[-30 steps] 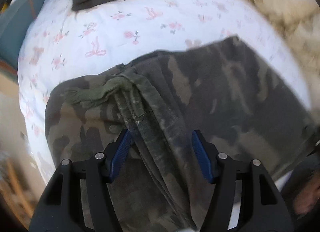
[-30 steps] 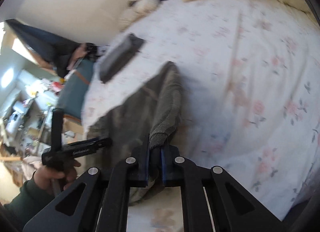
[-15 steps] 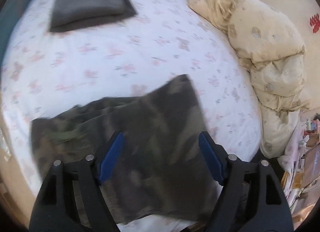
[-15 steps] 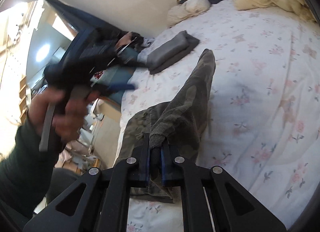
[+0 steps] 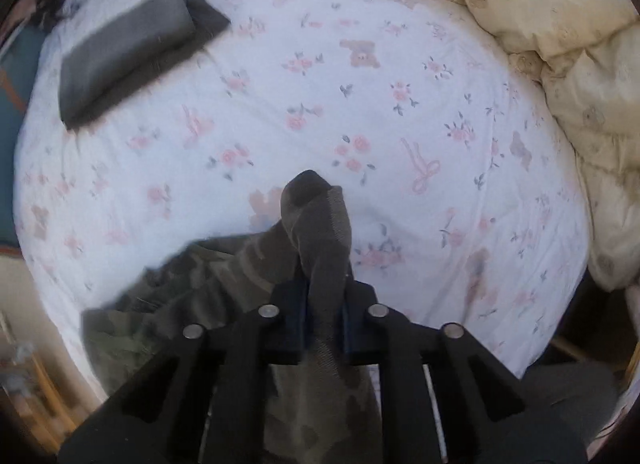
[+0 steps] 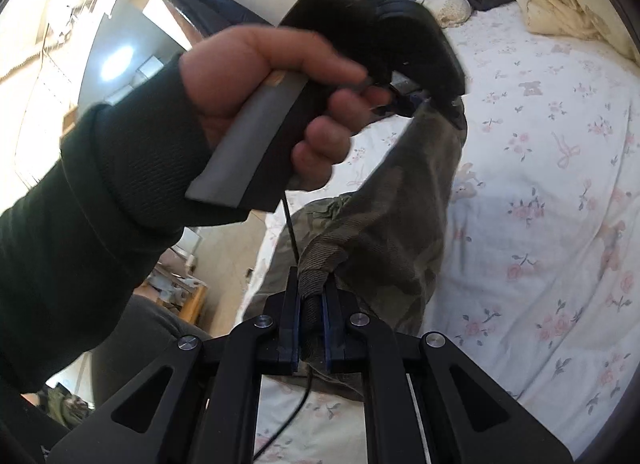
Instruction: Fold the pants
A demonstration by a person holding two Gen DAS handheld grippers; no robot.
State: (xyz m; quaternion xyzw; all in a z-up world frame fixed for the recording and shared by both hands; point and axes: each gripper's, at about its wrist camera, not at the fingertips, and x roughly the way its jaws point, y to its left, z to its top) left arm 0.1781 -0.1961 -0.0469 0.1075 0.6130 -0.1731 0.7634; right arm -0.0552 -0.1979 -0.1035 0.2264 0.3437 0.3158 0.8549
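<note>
Camo pants (image 5: 320, 248) pinched at frame centre by L gripper (image 5: 325, 314) & R gripper (image 6: 311, 318), both clamped on fabric; fold-over step judged underway; next, edge to be carried across & laid flat.

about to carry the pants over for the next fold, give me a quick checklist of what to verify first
1. Left gripper clamped on the camouflage pants: ok, cloth pinched between its pads.
2. Right gripper clamped on the pants: ok, a bunched edge sits between its pads.
3. Cloth spans between both grips: ok, right view shows it running up to the left gripper under the hand.
4. Landing area on the floral sheet free: ok ahead of the pants.
5. Folded grey garment out of the way: ok, far left.
6. Pants layers lined up: cannot tell, lower part is bunched.
</note>
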